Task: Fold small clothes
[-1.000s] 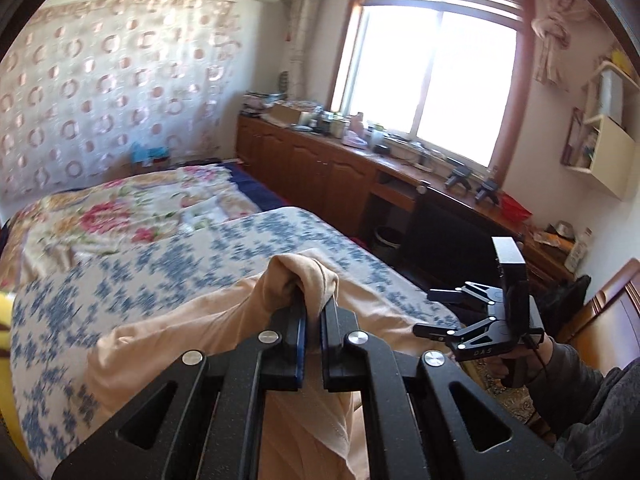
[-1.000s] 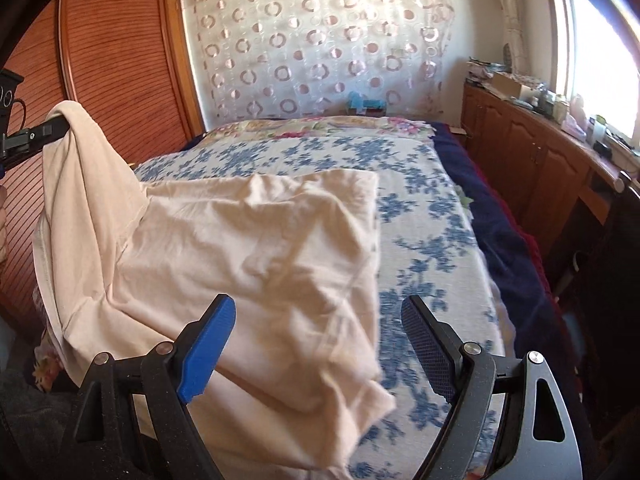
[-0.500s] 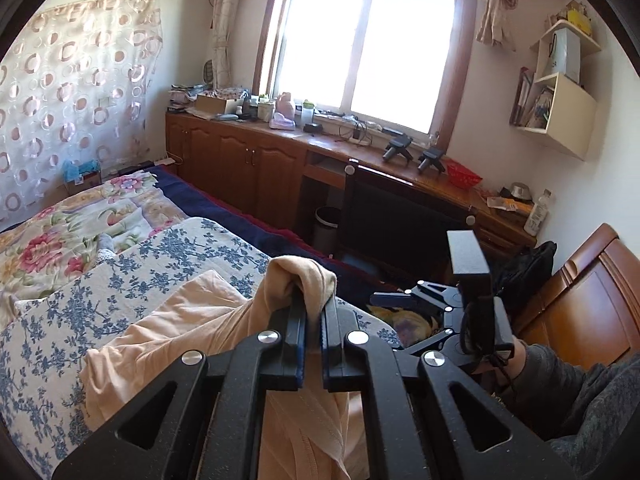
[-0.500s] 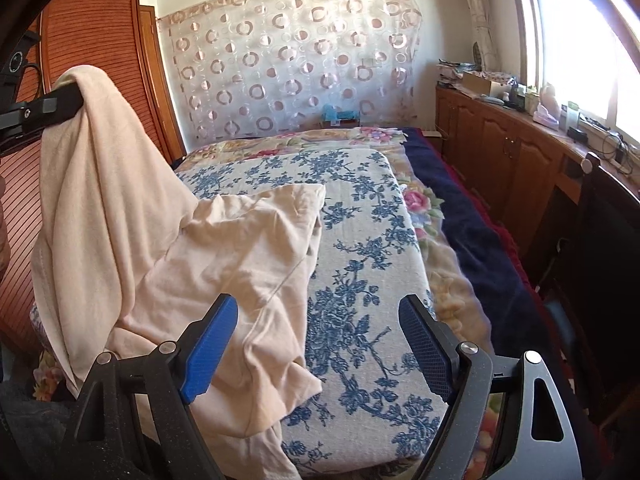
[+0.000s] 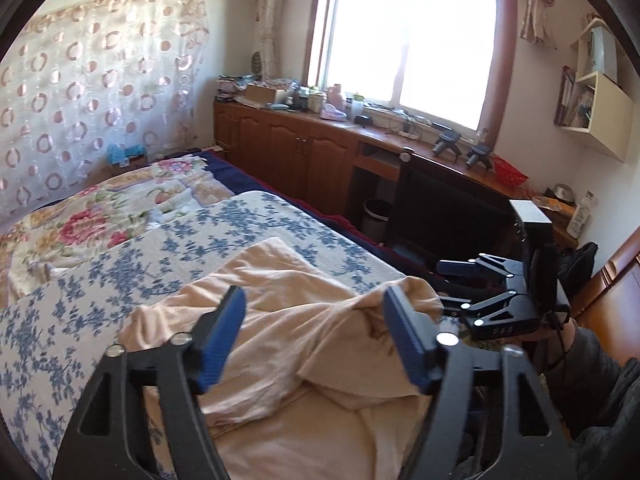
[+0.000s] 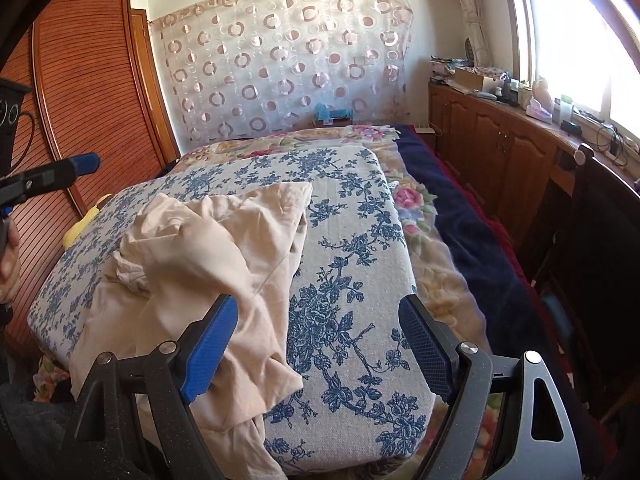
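While the peach garment (image 6: 208,264) lies crumpled on the bed's blue-flowered pad (image 6: 352,288), both grippers' jaws gape empty, the left gripper (image 5: 314,334) having just released; limp, light cloth, best pinched at a hem corner.

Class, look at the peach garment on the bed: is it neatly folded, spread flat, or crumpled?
Crumpled. The peach garment lies bunched in loose, uneven folds on the blue floral cover, one part hanging over the near edge. Neither gripper holds it.
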`<control>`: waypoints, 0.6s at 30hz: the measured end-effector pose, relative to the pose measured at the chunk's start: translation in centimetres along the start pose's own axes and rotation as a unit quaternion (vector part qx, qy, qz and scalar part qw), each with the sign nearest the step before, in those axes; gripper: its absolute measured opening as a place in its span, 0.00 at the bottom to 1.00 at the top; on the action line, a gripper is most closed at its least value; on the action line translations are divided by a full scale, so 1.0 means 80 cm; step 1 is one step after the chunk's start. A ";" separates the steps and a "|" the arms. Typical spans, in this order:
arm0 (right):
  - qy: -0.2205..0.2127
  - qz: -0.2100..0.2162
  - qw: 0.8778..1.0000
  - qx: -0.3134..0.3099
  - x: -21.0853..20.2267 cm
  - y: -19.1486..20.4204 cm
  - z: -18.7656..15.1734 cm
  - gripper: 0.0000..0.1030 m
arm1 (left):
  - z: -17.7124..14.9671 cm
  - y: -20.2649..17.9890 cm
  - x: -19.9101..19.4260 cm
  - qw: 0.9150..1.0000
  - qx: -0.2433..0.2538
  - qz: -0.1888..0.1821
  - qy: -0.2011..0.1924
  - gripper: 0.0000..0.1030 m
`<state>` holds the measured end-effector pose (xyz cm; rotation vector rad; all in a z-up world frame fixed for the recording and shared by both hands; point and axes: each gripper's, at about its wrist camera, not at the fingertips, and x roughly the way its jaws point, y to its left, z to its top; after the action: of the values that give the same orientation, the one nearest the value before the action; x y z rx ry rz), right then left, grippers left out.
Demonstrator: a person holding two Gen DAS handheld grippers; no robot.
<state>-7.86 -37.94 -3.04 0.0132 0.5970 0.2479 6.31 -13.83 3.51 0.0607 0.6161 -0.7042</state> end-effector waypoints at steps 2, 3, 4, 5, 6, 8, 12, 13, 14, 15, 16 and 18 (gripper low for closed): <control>-0.002 0.001 1.000 -0.004 0.000 0.004 0.003 0.82 | -0.009 0.013 -0.006 1.000 -0.009 0.012 -0.002 0.73; -0.002 0.002 1.000 -0.006 0.001 0.006 0.005 0.82 | -0.013 0.018 -0.008 1.000 -0.011 0.019 -0.002 0.73; -0.003 0.004 1.000 -0.009 0.003 0.008 0.007 0.82 | -0.017 0.023 -0.010 1.000 -0.014 0.028 -0.004 0.73; -0.004 0.006 1.000 -0.011 0.004 0.011 0.009 0.82 | -0.021 0.029 -0.012 0.999 -0.018 0.036 -0.006 0.73; -0.004 0.007 1.000 -0.013 0.006 0.013 0.009 0.82 | -0.026 0.035 -0.015 0.999 -0.023 0.045 -0.009 0.73; -0.004 0.011 1.000 -0.019 0.010 0.018 0.014 0.82 | -0.034 0.045 -0.019 0.998 -0.032 0.056 -0.009 0.73; -0.009 0.019 0.999 -0.030 0.015 0.027 0.020 0.82 | -0.049 0.060 -0.027 0.996 -0.041 0.080 -0.007 0.73; -0.012 0.020 0.999 -0.033 0.015 0.031 0.021 0.82 | -0.053 0.063 -0.029 0.995 -0.044 0.086 -0.007 0.73; -0.015 0.023 0.999 -0.037 0.016 0.034 0.025 0.82 | -0.056 0.066 -0.030 0.995 -0.046 0.088 -0.007 0.73; -0.018 0.024 0.999 -0.040 0.015 0.037 0.028 0.82 | -0.058 0.068 -0.032 0.995 -0.050 0.092 -0.007 0.73; -0.022 0.026 0.998 -0.044 0.016 0.041 0.030 0.82 | -0.060 0.070 -0.034 0.994 -0.052 0.094 -0.007 0.73; -0.029 0.028 0.998 -0.049 0.014 0.048 0.033 0.82 | -0.064 0.072 -0.035 0.993 -0.053 0.101 -0.006 0.73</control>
<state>-6.38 -33.81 -1.17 -0.0580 0.5264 0.3293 5.64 -6.42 0.00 0.0196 0.6243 -0.4747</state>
